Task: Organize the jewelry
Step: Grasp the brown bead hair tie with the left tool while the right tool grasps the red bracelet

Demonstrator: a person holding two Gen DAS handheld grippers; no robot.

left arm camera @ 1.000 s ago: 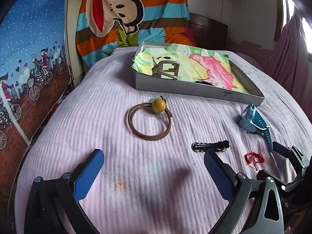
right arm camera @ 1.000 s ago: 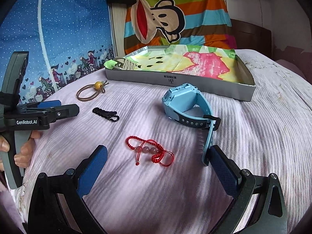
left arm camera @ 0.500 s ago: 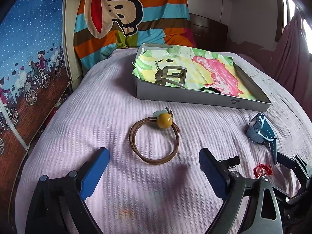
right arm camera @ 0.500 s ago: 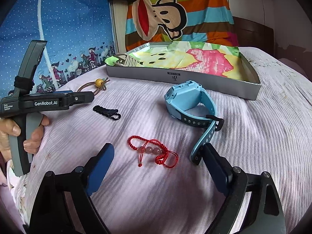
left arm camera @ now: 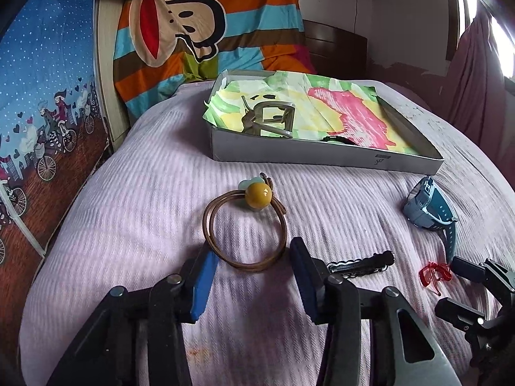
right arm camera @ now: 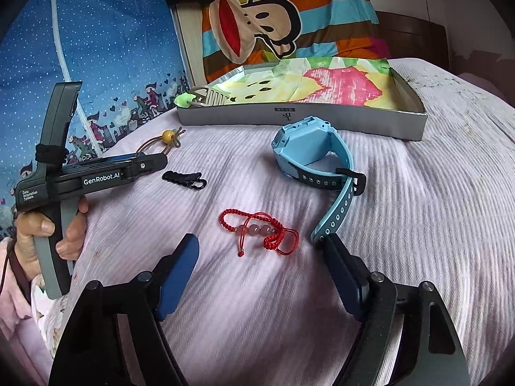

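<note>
Left gripper (left arm camera: pixel 252 265) fingers just closing, part open, straddle near arc of brown cord bracelet (left arm camera: pixel 246 230) on pink bedspread (left arm camera: pixel 128 193); pads not pressing. Right gripper (right arm camera: pixel 262 257) fingers just closing, still wide, nothing held; red braided bracelet (right arm camera: pixel 259 231) lies just ahead, blue watch (right arm camera: pixel 313 164) strap tip beside right finger. Grey tray (right arm camera: pixel 305 117) beyond.
</note>
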